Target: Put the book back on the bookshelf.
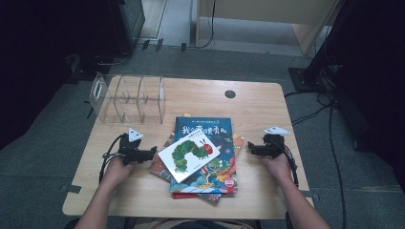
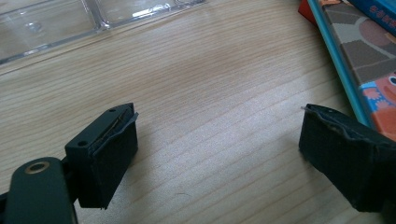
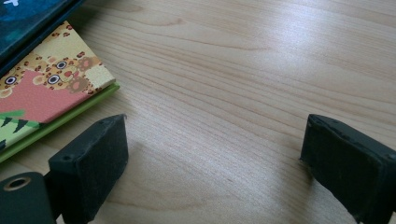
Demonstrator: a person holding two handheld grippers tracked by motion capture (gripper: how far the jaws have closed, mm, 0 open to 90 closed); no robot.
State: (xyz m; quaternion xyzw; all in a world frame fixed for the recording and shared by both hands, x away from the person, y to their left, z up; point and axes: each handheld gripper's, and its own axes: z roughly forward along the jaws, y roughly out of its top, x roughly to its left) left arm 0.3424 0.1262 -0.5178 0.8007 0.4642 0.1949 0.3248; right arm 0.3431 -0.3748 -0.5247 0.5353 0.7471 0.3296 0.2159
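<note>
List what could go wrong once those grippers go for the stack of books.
1. The caterpillar book lies askew on top of the book stack; a push from the left gripper could slide it off.
2. The books lie flat on the table, so the open right gripper may shove the stack rather than get under an edge.
3. The clear organizer looks light; a book pushed in could tip it.

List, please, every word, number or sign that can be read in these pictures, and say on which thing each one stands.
Blue book, cover title: large Chinese characters, beginning "我", the rest too blurred to read.
White caterpillar book: small line of print near its upper edge, too small to read.
Lower books in the pile: small marks, unreadable.
Clear plastic rack, table: no text.
</note>
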